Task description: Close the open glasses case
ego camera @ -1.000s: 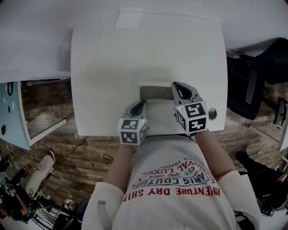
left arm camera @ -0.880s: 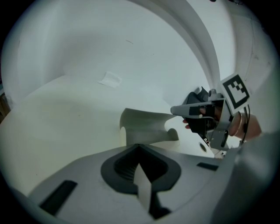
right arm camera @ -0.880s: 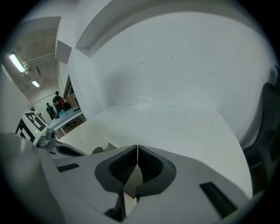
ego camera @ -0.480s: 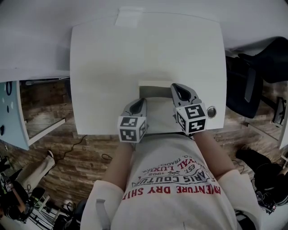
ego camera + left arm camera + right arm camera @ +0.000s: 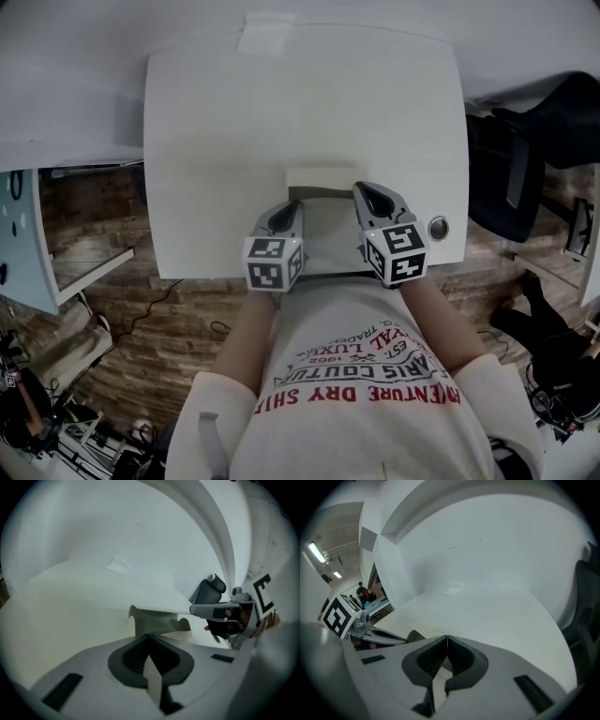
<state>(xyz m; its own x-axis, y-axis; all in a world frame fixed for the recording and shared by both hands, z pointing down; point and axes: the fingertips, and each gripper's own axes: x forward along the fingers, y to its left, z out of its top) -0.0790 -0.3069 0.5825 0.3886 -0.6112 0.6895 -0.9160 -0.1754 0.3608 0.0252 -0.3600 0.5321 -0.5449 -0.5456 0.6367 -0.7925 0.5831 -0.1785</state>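
Note:
The open glasses case (image 5: 323,234) is pale cream and lies near the table's front edge, with its lid (image 5: 319,176) raised on the far side. My left gripper (image 5: 292,208) is at the case's left side and my right gripper (image 5: 367,190) at its right end; both are shut with nothing held. In the left gripper view the case's grey hollow (image 5: 157,622) lies just beyond the closed left gripper (image 5: 149,637), and the right gripper (image 5: 220,611) shows beside it. The right gripper (image 5: 447,639) looks over the bare tabletop, with the left gripper (image 5: 370,632) at its left.
The white table (image 5: 234,141) carries a taped paper patch (image 5: 267,36) at its far edge and a round metal grommet (image 5: 438,228) near the front right. A black chair (image 5: 534,141) stands to the right and a pale blue panel (image 5: 23,234) to the left.
Both grippers have shifted only slightly beside the case and stay shut. The case has not visibly changed.

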